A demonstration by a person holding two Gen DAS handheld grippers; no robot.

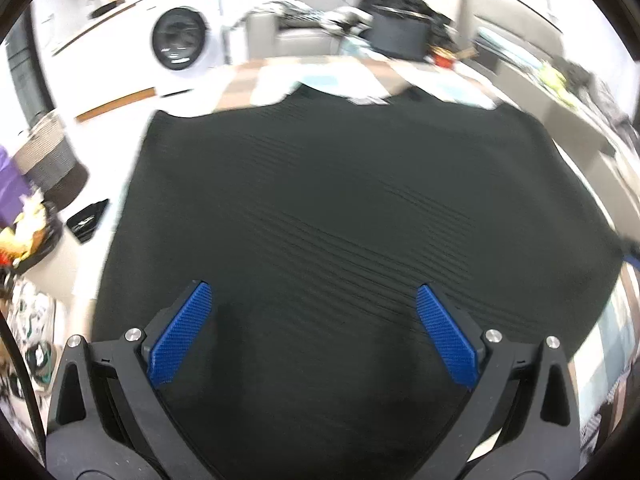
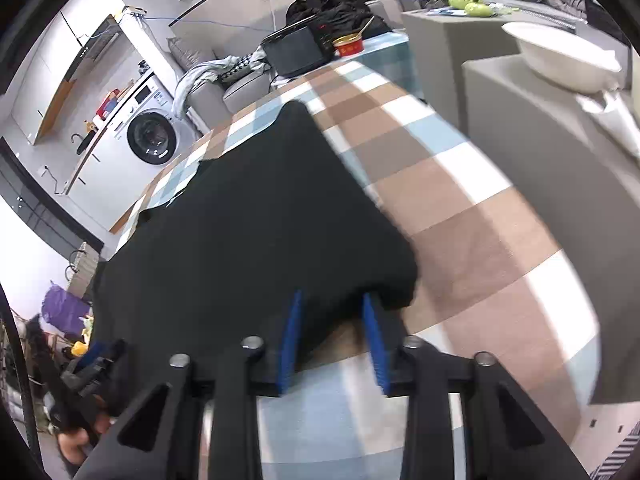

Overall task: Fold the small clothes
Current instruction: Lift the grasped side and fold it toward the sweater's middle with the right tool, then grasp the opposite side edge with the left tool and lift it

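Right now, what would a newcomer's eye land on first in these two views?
The black garment fills the middle, spread flat over a checked tablecloth. The left gripper hangs wide open above it; the right gripper has a corner of the cloth between its pads. Behind stands a white washing machine.

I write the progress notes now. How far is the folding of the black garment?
Done: the black garment lies spread on the checked cloth. In hand: the right gripper has its near corner between the pads, not clearly clamped; the left gripper is open above it. Left: no fold visible yet.
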